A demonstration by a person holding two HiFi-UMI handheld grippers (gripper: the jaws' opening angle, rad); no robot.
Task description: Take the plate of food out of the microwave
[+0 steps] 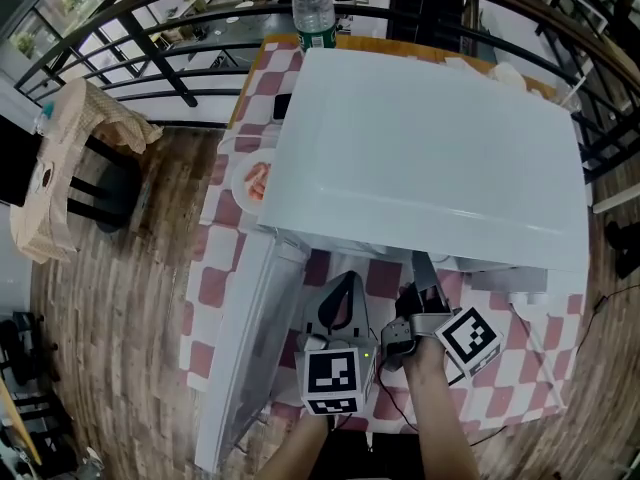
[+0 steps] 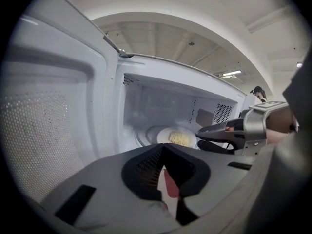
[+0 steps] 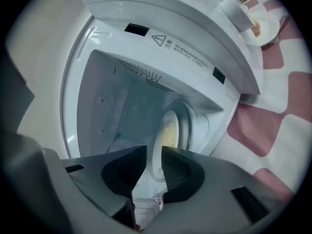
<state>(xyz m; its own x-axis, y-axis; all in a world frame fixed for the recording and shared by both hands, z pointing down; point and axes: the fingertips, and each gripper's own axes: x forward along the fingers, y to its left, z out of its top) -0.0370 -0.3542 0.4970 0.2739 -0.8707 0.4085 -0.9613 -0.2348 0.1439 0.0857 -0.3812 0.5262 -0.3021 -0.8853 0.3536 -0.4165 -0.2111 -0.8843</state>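
Observation:
The white microwave (image 1: 430, 148) stands on a red-and-white checked table with its door (image 1: 255, 338) swung open to the left. Inside, on the turntable, sits a white plate of yellowish noodles (image 2: 176, 136), which the right gripper view shows turned on its side (image 3: 168, 130). Both grippers hover just in front of the opening. My left gripper (image 1: 342, 286) is shut with nothing in it (image 2: 165, 168). To its right, my right gripper (image 1: 420, 273) points into the cavity, short of the plate (image 2: 199, 138). Its jaws stand apart with nothing between them (image 3: 153, 162).
A second plate with pinkish food (image 1: 250, 183) lies on the table left of the microwave, also in the right gripper view (image 3: 261, 26). A plastic bottle (image 1: 313, 8) stands behind the microwave. A chair with a paper bag (image 1: 60, 168) is at the left, with railings behind.

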